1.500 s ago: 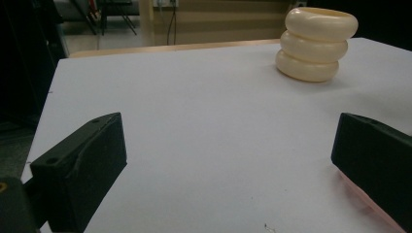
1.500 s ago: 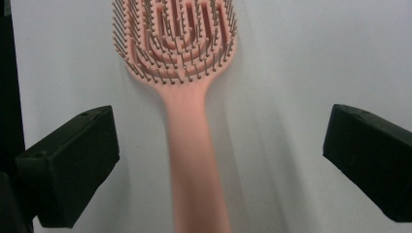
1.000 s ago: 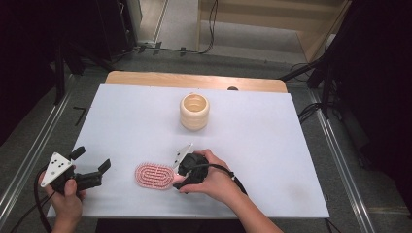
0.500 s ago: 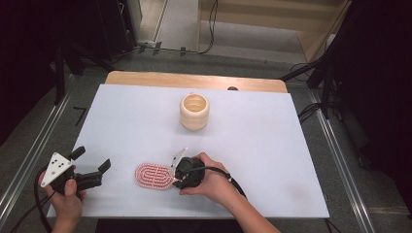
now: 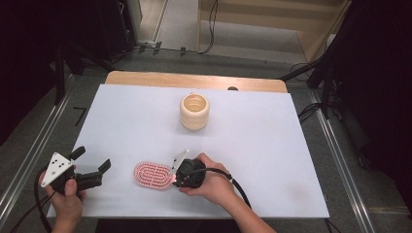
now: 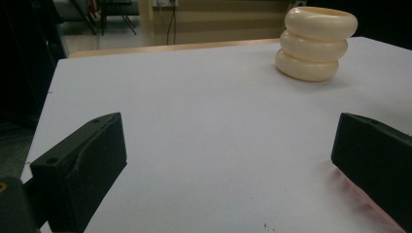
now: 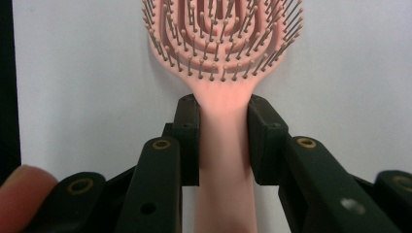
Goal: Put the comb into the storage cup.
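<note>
No readable writing on anything here. The pink hairbrush (image 5: pixel 153 175) lies bristles-up on the white surface (image 5: pixel 272 145), well in front of the cream ribbed cup (image 5: pixel 194 111). Right tongs (image 7: pixel 222 141) pinch the brush's handle, hand low on the surface. Left tongs (image 5: pixel 92 167), left of the brush, are spread wide, pointing toward it.

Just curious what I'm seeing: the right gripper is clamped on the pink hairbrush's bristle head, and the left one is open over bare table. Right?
Not quite. The right gripper clamps the pink hairbrush by its handle, just below the bristles, as the right gripper view shows. The left gripper is indeed open over bare table.
</note>
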Available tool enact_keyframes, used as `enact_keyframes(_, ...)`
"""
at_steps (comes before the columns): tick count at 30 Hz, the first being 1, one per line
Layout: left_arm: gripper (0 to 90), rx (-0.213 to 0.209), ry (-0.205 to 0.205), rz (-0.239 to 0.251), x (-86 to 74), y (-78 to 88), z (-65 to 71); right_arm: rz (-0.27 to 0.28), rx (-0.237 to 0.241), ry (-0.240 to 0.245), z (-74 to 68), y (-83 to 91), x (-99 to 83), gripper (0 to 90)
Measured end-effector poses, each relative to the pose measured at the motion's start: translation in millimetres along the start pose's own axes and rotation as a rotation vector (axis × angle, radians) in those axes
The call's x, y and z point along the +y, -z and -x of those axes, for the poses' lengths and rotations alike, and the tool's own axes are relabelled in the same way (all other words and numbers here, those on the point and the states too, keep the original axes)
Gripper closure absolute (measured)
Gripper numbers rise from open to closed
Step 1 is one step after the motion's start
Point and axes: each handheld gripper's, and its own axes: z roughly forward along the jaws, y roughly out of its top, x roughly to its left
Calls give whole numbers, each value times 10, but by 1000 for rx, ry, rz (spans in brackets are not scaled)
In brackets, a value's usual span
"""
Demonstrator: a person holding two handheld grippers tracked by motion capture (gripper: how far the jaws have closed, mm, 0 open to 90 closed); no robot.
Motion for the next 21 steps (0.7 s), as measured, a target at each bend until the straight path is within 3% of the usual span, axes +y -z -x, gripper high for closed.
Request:
enact_keyframes(3, 0, 1, 2, 0, 0, 0, -1, 22, 3, 11, 14, 14, -16, 672)
enact_keyframes(4, 0, 1, 2, 0, 0, -1, -1, 30, 2, -19, 2, 36, -24, 672)
enact_keyframes(7, 0, 1, 0, 0, 0, -1, 0, 80, 5, -4, 36, 61, -42, 672)
enact_keyframes(12, 0, 2, 0, -1, 0, -1, 0, 136, -8, -20, 41, 130, -74, 672)
enact_keyframes(21, 0, 6, -3, -3, 1, -2, 2, 203, -32, -50, 44, 222, -127, 673)
